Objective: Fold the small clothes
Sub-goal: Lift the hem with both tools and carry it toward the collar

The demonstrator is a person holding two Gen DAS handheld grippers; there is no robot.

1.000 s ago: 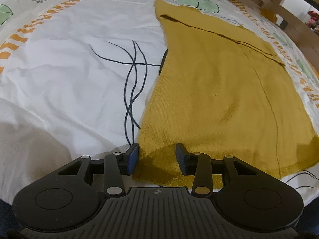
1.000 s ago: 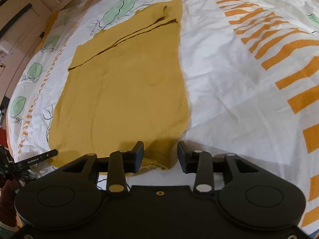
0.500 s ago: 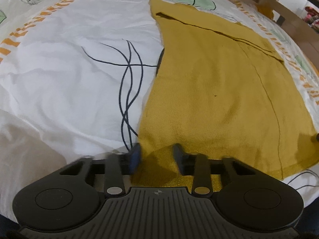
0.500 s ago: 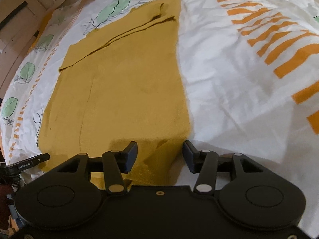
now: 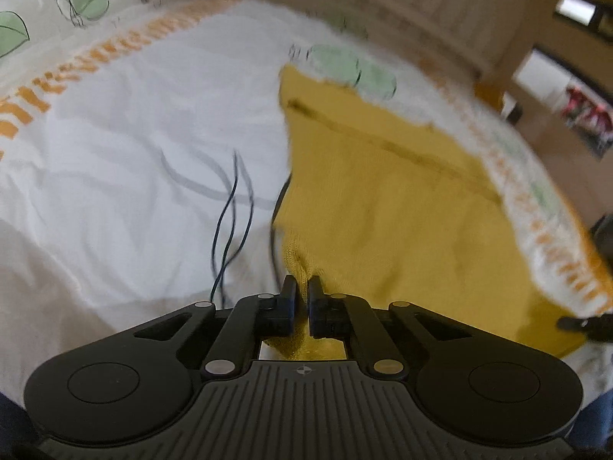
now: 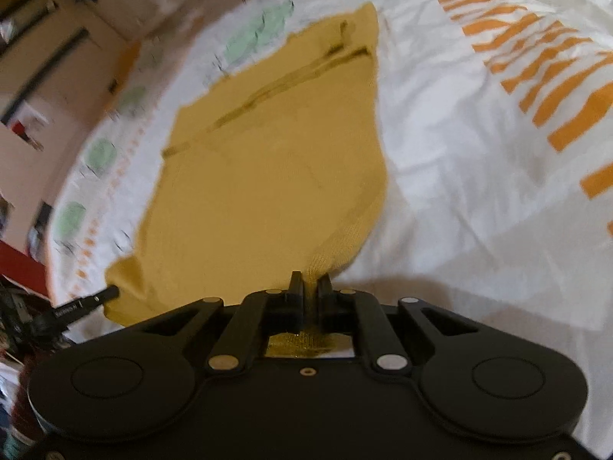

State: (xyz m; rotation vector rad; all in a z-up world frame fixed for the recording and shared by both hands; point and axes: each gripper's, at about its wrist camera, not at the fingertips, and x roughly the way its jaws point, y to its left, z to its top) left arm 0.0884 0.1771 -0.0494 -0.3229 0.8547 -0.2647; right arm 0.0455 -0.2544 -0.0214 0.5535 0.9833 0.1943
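A mustard-yellow knit garment [image 5: 402, 207] lies spread on a white printed bedsheet [image 5: 126, 176]; it also shows in the right wrist view [image 6: 268, 176]. My left gripper [image 5: 302, 287] is shut on the garment's near left hem corner, which is lifted off the sheet. My right gripper [image 6: 310, 283] is shut on the near right hem corner, also lifted. The far end of the garment, with a folded band across it, still lies flat. The other gripper's tip shows at the right edge of the left wrist view [image 5: 586, 324] and at the left edge of the right wrist view [image 6: 84, 304].
The sheet has orange stripes [image 6: 544, 76], green leaf prints [image 5: 352, 69] and thin dark lines [image 5: 230, 222]. A wooden bed frame [image 5: 440, 19] runs along the far edge. Room furniture lies beyond the bed at the left [image 6: 46, 88].
Both grippers have closed on the near hem corners and lifted them off the sheet. Both views have tilted up and are motion-blurred.
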